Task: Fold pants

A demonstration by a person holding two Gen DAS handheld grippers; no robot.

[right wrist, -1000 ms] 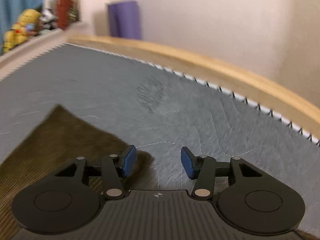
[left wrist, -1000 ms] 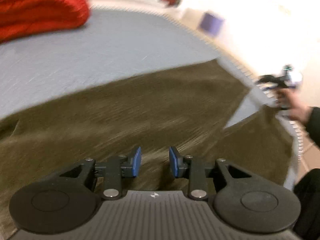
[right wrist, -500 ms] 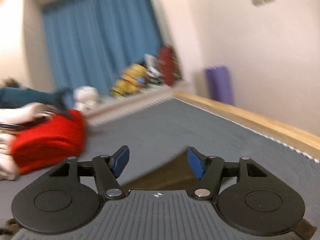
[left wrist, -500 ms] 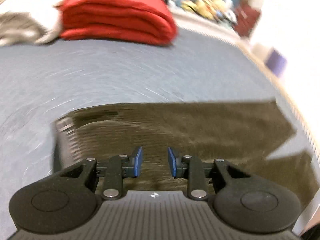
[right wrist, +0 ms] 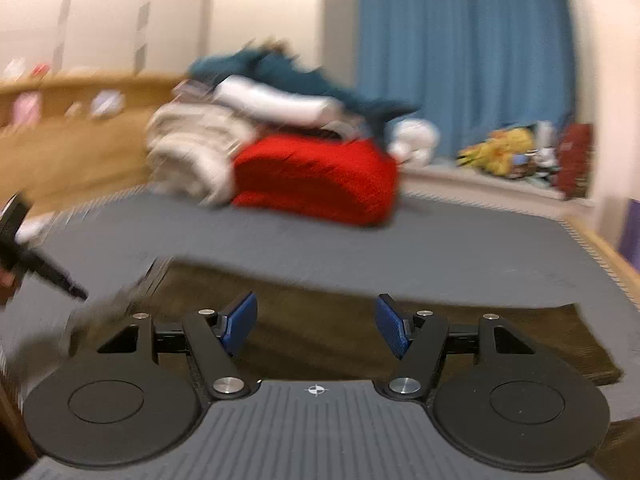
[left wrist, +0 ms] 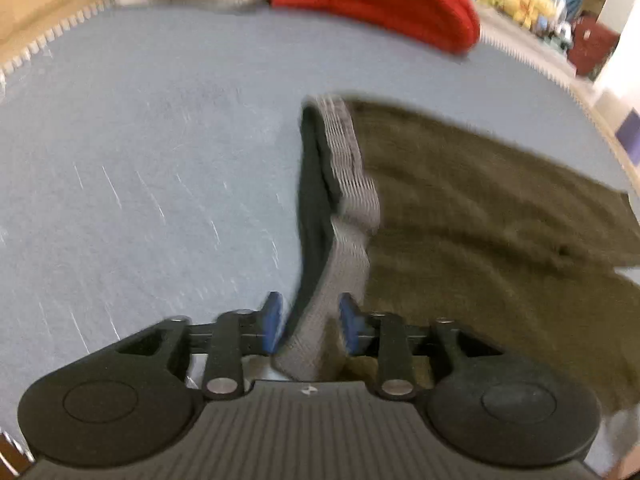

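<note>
Olive-brown pants [left wrist: 480,216] lie flat on a grey bed [left wrist: 160,140], legs running to the right. Their grey waistband [left wrist: 352,184] faces my left gripper [left wrist: 308,322], which is open with the waistband's near end between its blue pads, not pinched. In the right wrist view the pants [right wrist: 400,328] spread below my right gripper [right wrist: 316,324], which is wide open and empty above them. The left gripper [right wrist: 44,268] shows at that view's left edge by the waistband [right wrist: 132,292].
A folded red blanket [right wrist: 316,180] with white and teal laundry [right wrist: 248,104] stacked on and beside it sits at the far side of the bed. A wooden bed frame [right wrist: 68,140] runs behind. Blue curtains [right wrist: 460,52] and toys [right wrist: 504,152] stand at the back right.
Both views have swung left. My left gripper has moved from over the pants' middle to the waistband end. My right gripper has turned from the leg end toward the laundry pile and opened wider.
</note>
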